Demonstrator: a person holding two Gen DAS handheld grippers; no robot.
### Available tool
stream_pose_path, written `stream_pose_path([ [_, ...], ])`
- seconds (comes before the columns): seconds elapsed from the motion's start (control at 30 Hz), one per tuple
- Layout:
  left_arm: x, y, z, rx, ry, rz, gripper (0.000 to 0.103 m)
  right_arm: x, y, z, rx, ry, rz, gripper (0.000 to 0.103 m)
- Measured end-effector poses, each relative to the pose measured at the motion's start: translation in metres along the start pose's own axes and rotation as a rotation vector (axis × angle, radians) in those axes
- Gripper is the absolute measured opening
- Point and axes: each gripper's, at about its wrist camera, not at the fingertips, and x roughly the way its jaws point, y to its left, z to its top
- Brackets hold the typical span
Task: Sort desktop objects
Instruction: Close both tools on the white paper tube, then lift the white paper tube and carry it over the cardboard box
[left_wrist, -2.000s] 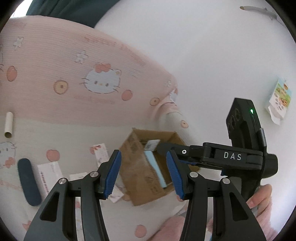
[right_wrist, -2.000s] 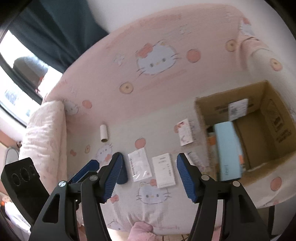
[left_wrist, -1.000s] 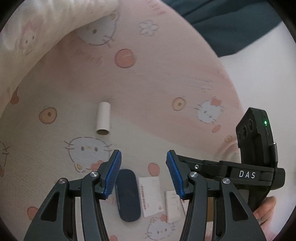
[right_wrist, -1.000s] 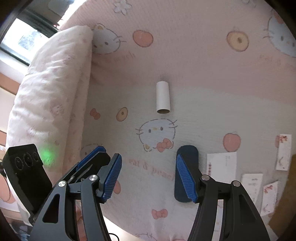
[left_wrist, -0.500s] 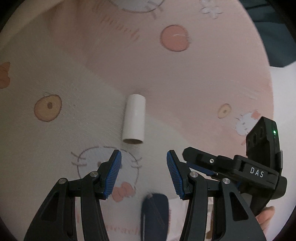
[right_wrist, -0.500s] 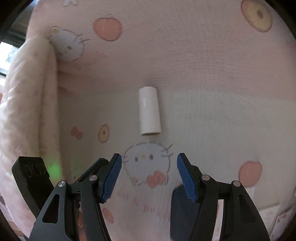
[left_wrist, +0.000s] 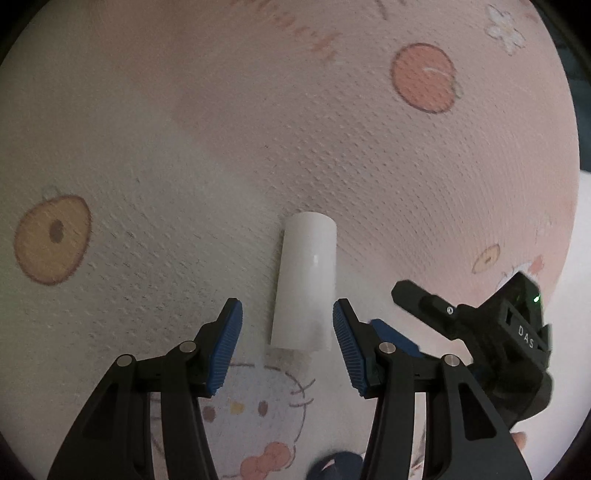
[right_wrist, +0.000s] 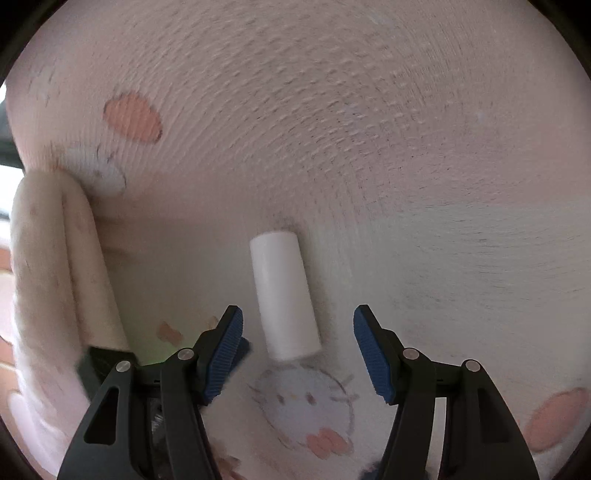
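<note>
A white tube (left_wrist: 306, 282) lies on its side on the pink cartoon-print sheet (left_wrist: 332, 129). My left gripper (left_wrist: 287, 334) is open, and the tube's near end sits between its blue pads without visible contact. In the right wrist view the same white tube (right_wrist: 282, 293) lies just ahead of my right gripper (right_wrist: 298, 338), which is open too, the near end of the tube between its tips. My right gripper (left_wrist: 406, 332) shows in the left wrist view at the right, close beside the left one.
A dark blue case (left_wrist: 334, 466) peeks in at the bottom edge behind the left gripper. A rolled pale pillow (right_wrist: 55, 266) rises at the left of the right wrist view. A fingertip (left_wrist: 521, 439) shows at the lower right.
Both grippers have come down and forward to the white tube, which now looms large between their tips. The cards and dark blue case have slipped out of view below.
</note>
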Motion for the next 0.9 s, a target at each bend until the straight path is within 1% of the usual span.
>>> stream_pose_path([
  [0.1, 0.005, 0.005, -0.001, -0.021, 0.003, -0.017, 0.055, 0.009, -0.005, 0.002, 0.034, -0.017, 0.024, 0.060],
  [0.2, 0.009, 0.007, -0.002, -0.032, -0.006, -0.036, 0.055, 0.017, -0.009, 0.003, 0.058, -0.031, 0.045, 0.058],
  [0.27, 0.011, 0.008, -0.003, -0.046, -0.012, -0.059, 0.055, 0.018, -0.010, 0.002, 0.057, -0.041, 0.064, 0.051],
  [0.33, 0.014, 0.008, -0.005, -0.061, -0.018, -0.083, 0.055, 0.022, -0.012, 0.000, 0.067, -0.048, 0.065, 0.050],
  [0.43, 0.018, 0.009, -0.007, -0.077, -0.029, -0.103, 0.055, 0.032, -0.021, 0.000, 0.133, -0.038, 0.110, 0.050],
  [0.53, 0.022, 0.014, -0.007, -0.108, -0.032, -0.126, 0.054, 0.043, -0.033, -0.003, 0.236, -0.017, 0.186, 0.050],
  [0.57, 0.023, 0.016, -0.008, -0.118, -0.034, -0.127, 0.052, 0.045, -0.037, -0.003, 0.269, -0.018, 0.203, 0.050],
  [0.6, 0.024, 0.018, -0.009, -0.129, -0.036, -0.128, 0.046, 0.047, -0.039, -0.004, 0.291, -0.025, 0.218, 0.050],
  [0.63, 0.025, 0.020, -0.008, -0.135, -0.036, -0.138, 0.046, 0.048, -0.041, -0.005, 0.309, -0.034, 0.232, 0.050],
  [0.7, 0.026, 0.022, -0.009, -0.141, -0.038, -0.150, 0.045, 0.051, -0.039, -0.005, 0.309, -0.030, 0.245, 0.048],
  [0.73, 0.025, 0.021, -0.009, -0.133, -0.044, -0.144, 0.045, 0.052, -0.038, -0.005, 0.307, -0.027, 0.251, 0.038],
  [0.77, 0.024, 0.020, -0.010, -0.126, -0.050, -0.138, 0.045, 0.052, -0.037, -0.005, 0.307, -0.025, 0.254, 0.038],
  [0.9, 0.019, 0.018, -0.013, -0.138, -0.066, -0.160, 0.044, 0.050, -0.034, -0.005, 0.304, -0.017, 0.265, 0.037],
])
